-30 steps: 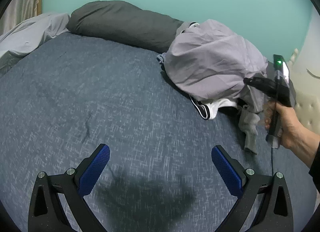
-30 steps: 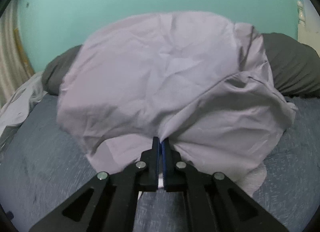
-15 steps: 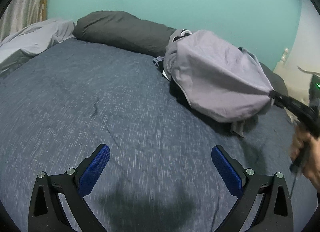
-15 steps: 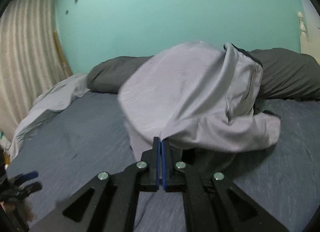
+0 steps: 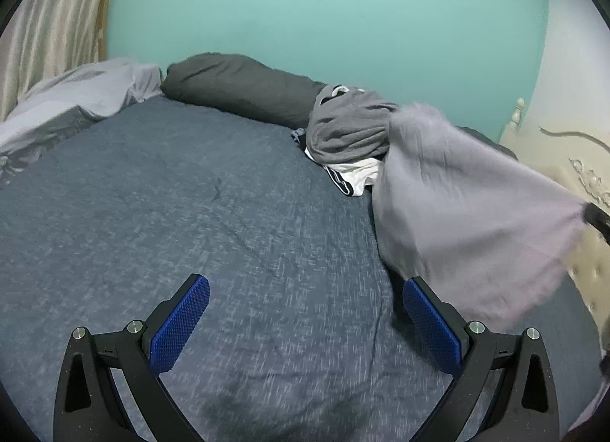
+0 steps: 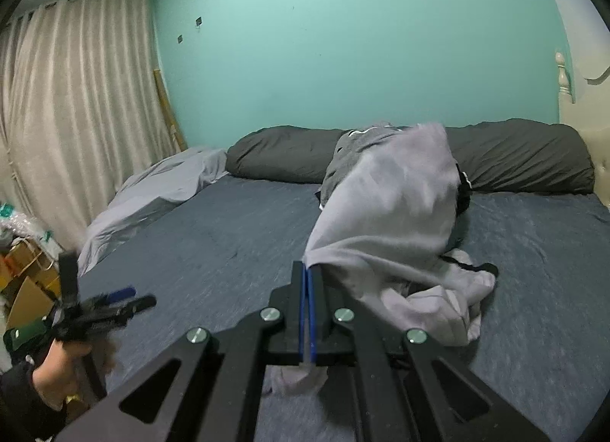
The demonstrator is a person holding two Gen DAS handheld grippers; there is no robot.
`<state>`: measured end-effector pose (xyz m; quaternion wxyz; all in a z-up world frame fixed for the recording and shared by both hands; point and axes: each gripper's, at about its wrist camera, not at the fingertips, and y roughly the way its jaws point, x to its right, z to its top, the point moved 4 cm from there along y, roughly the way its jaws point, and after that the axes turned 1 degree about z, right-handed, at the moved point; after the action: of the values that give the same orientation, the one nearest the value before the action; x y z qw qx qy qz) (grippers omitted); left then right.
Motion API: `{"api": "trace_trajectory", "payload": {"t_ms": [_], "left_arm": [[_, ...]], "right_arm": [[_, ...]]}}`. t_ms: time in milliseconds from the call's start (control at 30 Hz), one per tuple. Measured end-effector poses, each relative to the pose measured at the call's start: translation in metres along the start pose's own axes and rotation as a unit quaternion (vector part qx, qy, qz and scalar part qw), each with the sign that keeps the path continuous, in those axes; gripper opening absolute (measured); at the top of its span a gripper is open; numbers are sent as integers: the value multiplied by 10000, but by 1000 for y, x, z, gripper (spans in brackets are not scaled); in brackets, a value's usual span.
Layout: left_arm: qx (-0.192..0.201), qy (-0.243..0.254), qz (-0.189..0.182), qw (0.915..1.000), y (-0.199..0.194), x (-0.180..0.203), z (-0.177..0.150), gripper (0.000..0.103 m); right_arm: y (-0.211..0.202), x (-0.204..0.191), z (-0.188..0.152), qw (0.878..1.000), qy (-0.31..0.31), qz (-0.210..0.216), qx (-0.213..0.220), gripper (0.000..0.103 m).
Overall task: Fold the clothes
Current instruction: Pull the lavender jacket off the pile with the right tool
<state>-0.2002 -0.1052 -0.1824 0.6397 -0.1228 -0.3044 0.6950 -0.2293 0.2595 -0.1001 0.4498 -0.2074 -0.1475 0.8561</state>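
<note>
Lilac garment [image 6: 396, 213] stretched, blurred, pinched in right gripper [image 6: 307, 282], left gripper [image 5: 305, 323] spread wide

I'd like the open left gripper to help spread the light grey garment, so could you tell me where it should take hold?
Probably the loose lower hem of the light grey garment, coming in from its left, over the bare blue sheet. The right gripper has one edge pinched taut, so the cloth hangs free there, near the left gripper. Motion blur hides any corner.
</note>
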Motion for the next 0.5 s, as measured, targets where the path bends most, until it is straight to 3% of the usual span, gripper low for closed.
{"api": "trace_trajectory", "payload": {"t_ms": [100,233,333,500], "left_arm": [[54,66,15,10000,-16,0,-2,103],[68,105,-10,9999,-26,2,-7,103],[-1,123,-56,9999,-20,6,-16,103],[-124,158,-129,9997,-6,13,-32,103]], "right_arm": [[-8,9,-14,9994,251,-192,-108,1],[4,48,-34,9933,508,-966,-371,1],[22,92,-55,9804,678,-1695,-740,1],[26,154,-84,9462,1431,-2711,-1040,5]]}}
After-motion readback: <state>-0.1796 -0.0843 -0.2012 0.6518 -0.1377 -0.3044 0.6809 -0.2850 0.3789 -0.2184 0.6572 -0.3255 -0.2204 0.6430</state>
